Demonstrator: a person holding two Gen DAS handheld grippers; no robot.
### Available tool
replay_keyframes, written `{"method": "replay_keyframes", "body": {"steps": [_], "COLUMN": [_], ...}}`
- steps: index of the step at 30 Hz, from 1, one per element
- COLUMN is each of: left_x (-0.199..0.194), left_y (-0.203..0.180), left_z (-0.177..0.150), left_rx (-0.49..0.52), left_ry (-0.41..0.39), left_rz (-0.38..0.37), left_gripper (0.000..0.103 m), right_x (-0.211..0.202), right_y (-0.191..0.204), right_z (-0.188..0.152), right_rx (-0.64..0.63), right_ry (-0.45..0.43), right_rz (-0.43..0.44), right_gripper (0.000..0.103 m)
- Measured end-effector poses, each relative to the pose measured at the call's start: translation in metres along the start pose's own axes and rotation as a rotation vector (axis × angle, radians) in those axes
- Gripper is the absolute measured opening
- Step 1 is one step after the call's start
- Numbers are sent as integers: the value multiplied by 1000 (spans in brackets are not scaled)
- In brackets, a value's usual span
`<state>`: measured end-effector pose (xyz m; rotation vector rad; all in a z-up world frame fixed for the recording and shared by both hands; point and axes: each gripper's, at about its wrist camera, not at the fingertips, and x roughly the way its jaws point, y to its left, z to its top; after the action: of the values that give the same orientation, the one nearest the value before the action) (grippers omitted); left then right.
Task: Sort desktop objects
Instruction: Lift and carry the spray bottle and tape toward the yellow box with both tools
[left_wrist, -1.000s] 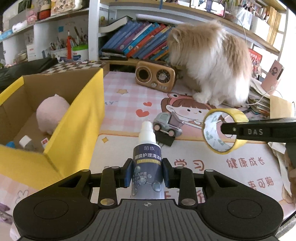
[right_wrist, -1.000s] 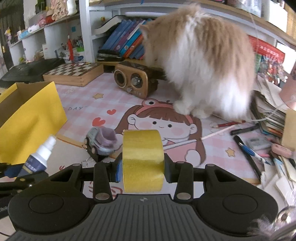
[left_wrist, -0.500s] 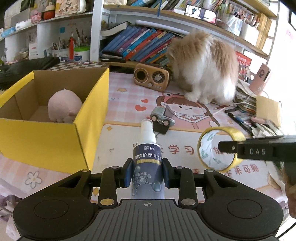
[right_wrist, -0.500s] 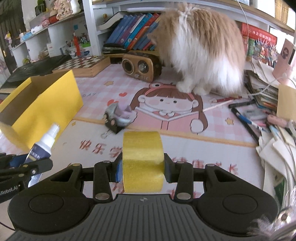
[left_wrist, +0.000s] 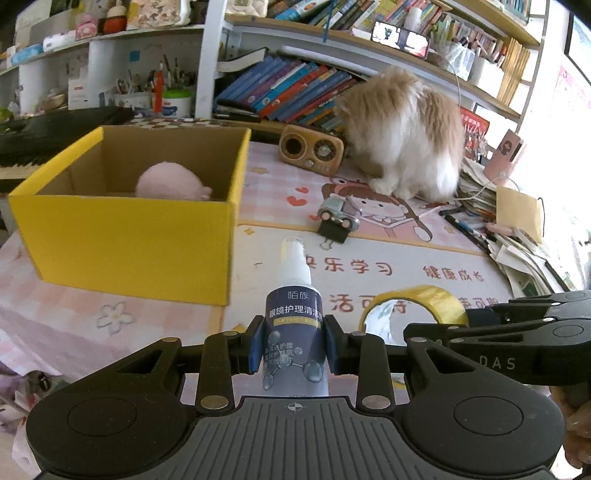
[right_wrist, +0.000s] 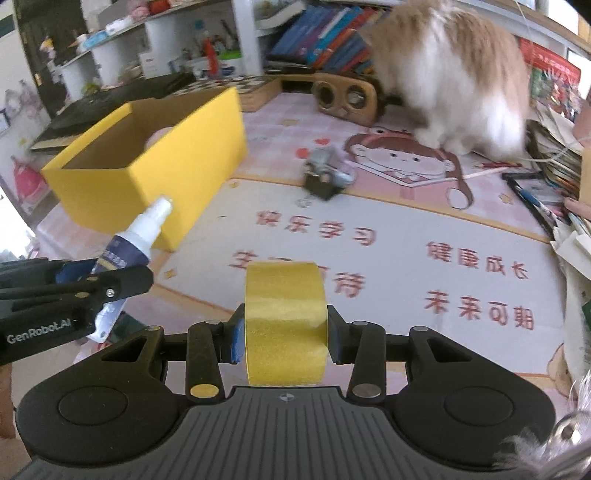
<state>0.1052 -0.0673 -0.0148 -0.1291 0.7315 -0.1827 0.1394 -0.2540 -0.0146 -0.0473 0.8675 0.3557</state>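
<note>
Now yellow box farther off, spray bottle, tape roll still gripped

box: matt yellow cardboard
tape: glossy, finely speckled yellow
bottle: smooth glossy plastic
toy: soft pink plush

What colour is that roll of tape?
Yellow. The tape shows best in the right wrist view, between the fingers.

Spray bottle and yellow tape roll – both held above the mat.
</note>
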Motion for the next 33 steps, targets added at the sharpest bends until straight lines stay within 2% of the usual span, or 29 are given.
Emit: {"method": "replay_keyframes", "body": {"steps": [14, 33], "left_x": [-49, -95], "left_y": [55, 116], "left_z": [-24, -49], "left_rx": [0, -26], "left_ry": [-9, -40], "left_rz": [-4, 7], "left_gripper": [31, 31], "right_x": [-12, -16], "right_y": [76, 154], "right_z": [-24, -40], "right_rx": [-1, -25], "right_ry": [0, -9], "right_rz": [18, 51], "right_gripper": [38, 38]}}
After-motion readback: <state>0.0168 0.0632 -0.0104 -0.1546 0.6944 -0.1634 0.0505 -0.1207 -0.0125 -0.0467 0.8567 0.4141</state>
